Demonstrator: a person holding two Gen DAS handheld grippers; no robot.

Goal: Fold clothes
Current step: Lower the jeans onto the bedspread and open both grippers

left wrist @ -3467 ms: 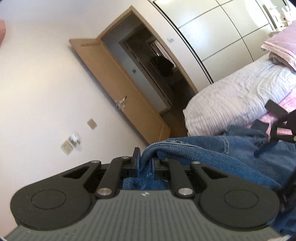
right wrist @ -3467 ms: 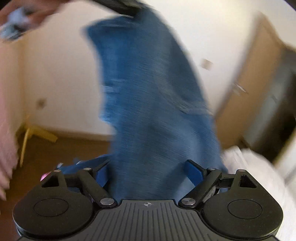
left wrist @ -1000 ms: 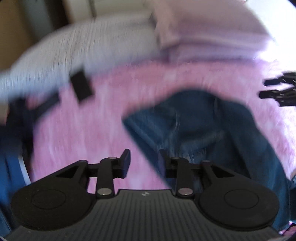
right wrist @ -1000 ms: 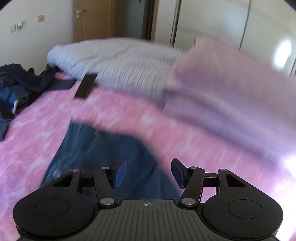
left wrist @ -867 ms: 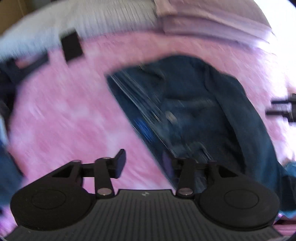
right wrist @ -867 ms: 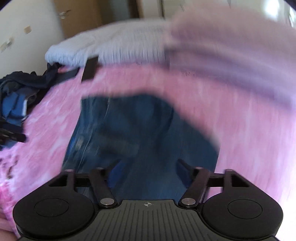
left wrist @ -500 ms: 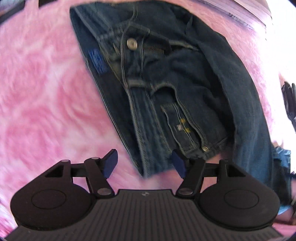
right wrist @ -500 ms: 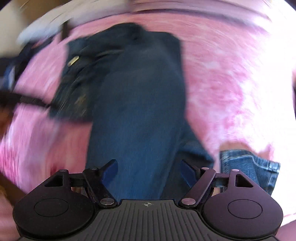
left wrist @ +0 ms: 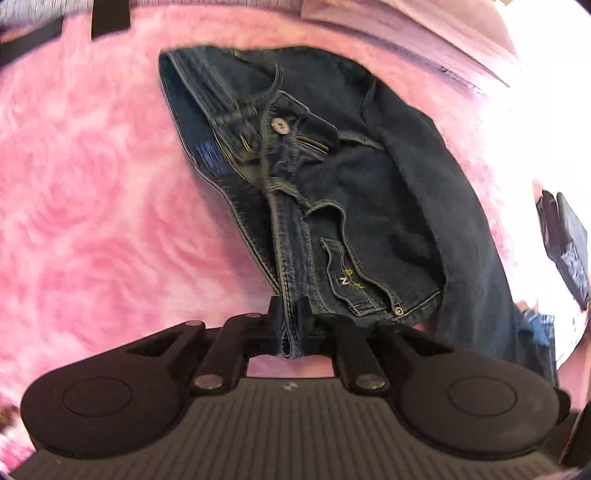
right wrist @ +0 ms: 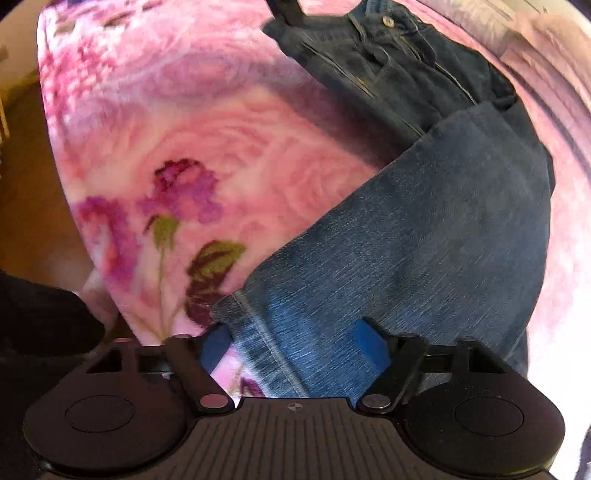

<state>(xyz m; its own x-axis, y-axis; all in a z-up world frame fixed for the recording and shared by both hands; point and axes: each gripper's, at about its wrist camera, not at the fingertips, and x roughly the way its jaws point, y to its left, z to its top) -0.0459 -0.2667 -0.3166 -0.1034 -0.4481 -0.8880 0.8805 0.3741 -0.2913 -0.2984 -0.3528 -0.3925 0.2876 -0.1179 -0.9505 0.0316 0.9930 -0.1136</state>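
Jeans (left wrist: 388, 192) spread on the pink bed (left wrist: 92, 184). Waistband corner clamped tight in left tongs (left wrist: 291, 328). Leg hem between closing right tongs (right wrist: 295, 347), pads apart, not pressing.

I see a pink blanket (left wrist: 92, 206) with purple flowers (right wrist: 181, 192) near its edge, folded lilac bedding (left wrist: 406, 29) at its far edge, and brown floor (right wrist: 33, 206) beyond the near edge.

The jeans (left wrist: 388, 192), held up in the air seconds ago, now lie on the pink blanket (left wrist: 92, 184), the left gripper (left wrist: 290, 328) pinching the waistband edge again, the right gripper (right wrist: 295, 347) closing over a leg.
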